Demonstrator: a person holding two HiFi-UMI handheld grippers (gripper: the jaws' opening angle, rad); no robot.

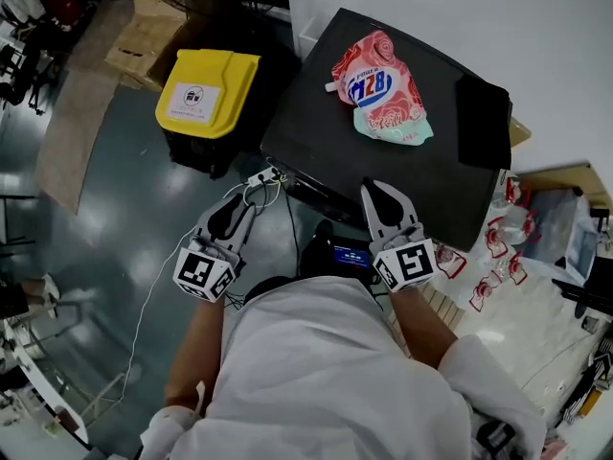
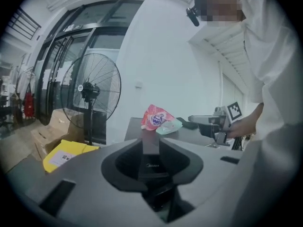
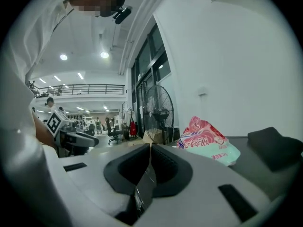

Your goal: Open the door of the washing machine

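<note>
Washing machine (image 1: 316, 132) dark-topped (pouch (image 1: 378, 89) on it); left gripper (image 1: 244, 209) jaws parted, right gripper (image 1: 383, 197) pressed together.

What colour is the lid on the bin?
The bin lid is yellow, with a white label. Best seen in the head view.

Right gripper (image 3: 150, 148): jaws closed together, nothing between them. Ahead right, a pink-and-mint detergent pouch (image 3: 206, 141) lies on a dark flat top (image 3: 247, 166), with a dark folded pad (image 3: 274, 148) just beside it at far right; a standing fan (image 3: 158, 112) is behind, by tall windows. Far left, the left gripper (image 3: 87, 140) is held level, its marker cube facing the camera.
</note>
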